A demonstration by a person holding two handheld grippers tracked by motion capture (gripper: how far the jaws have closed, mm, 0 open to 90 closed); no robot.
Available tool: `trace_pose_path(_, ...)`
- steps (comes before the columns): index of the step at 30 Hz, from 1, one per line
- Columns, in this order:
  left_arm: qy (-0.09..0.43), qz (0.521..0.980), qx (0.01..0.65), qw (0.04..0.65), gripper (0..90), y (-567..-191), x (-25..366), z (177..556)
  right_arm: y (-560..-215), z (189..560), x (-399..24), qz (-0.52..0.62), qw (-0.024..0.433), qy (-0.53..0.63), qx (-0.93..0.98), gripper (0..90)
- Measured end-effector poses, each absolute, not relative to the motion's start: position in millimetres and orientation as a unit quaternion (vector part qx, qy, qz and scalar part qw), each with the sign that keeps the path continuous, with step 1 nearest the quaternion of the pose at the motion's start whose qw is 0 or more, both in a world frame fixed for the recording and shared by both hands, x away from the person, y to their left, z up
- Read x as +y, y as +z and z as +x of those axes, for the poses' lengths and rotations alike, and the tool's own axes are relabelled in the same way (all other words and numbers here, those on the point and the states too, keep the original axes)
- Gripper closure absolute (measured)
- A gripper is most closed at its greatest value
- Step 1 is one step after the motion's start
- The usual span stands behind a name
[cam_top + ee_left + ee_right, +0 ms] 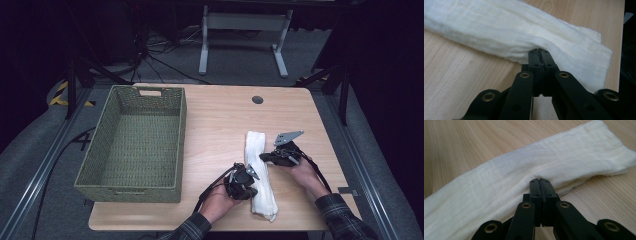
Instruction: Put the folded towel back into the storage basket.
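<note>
A long white cloth (260,170), folded into a narrow strip, lies on the wooden table (220,120) right of the middle and runs from far to near. My left gripper (255,179) meets its left edge near the front end. In the left gripper view the jaws (539,51) are shut, and the cloth (511,32) puckers at their tips. My right gripper (263,157) comes in from the right at the strip's middle. Its jaws (540,180) are shut too, pinching the edge of the cloth (524,177), which gathers there.
A green woven basket (150,92) with nothing in it fills the table's left half, close to my left hand. A round cable hole (257,99) sits near the far edge. Bare wood lies between the basket and the cloth. A white stand is on the floor beyond.
</note>
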State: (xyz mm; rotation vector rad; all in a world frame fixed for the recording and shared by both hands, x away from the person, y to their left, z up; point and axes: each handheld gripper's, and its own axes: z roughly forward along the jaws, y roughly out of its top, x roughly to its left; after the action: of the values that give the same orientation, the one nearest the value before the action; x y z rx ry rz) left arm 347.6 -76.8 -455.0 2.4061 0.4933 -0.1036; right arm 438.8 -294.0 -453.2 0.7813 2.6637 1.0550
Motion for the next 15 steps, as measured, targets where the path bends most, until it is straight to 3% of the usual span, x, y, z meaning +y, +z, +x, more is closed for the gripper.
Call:
trace_pose_path(8,-0.017,0.920,0.182,0.348,74.9,-442.4,-64.4,353.0,-443.7,432.8,-307.1,0.270,0.084,0.371,0.884,83.9)
trace_pose_path(11,-0.013,0.921,0.167,0.353,62.5,-437.1,-63.6,355.8,-442.5,428.5,-315.0,0.269,0.084,0.376,0.883,77.1)
trace_pose_path(15,-0.004,0.923,0.150,0.355,54.5,-432.1,-68.0,356.6,-443.1,422.1,-326.5,0.273,0.081,0.377,0.881,65.5)
